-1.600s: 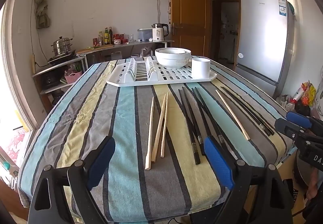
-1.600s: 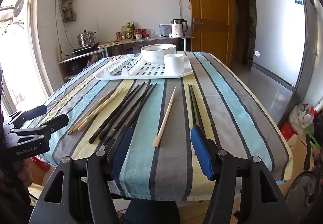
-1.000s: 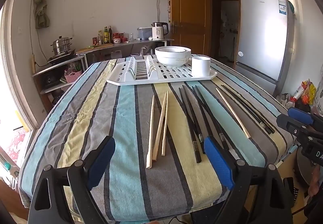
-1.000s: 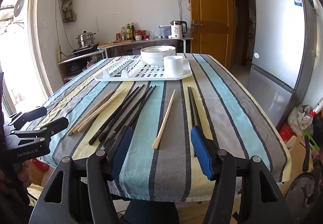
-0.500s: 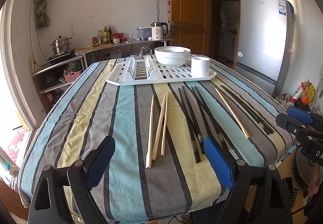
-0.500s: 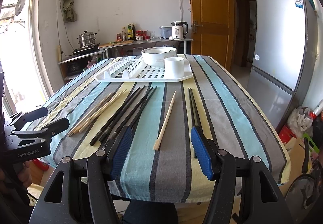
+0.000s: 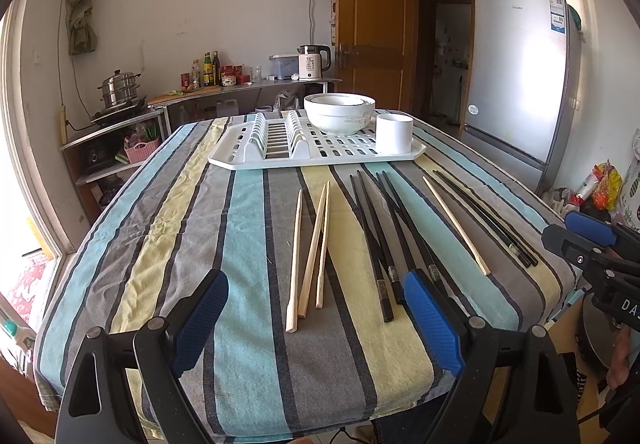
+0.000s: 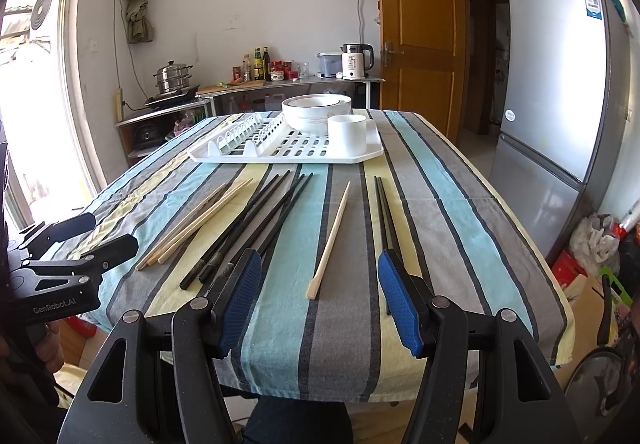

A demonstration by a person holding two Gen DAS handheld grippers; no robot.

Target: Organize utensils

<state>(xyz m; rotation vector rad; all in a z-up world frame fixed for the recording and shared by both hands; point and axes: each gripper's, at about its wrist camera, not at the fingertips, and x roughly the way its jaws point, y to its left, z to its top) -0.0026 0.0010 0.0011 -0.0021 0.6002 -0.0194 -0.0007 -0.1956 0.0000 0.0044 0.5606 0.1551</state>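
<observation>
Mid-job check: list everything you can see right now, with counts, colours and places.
Wooden chopsticks: three, pale, grouped left on the cloth.
Lone wooden chopstick: one, pale, right of the black group.
Black chopsticks: about four, black, mid-table.
Black pair: two, black, far right on the cloth.
Rack: one, white, at the table's far end.
Bowls: stacked, white, on the rack.
Cup: one, white, on the rack's right corner.
Tablecloth: striped blue, grey, yellow.
Fridge: one, silver, right.
Door: wooden, open.
Kettle: white, on the back counter.
Steamer pot: steel, back left.
Left tool: open, empty.
Right tool: open, empty.
</observation>
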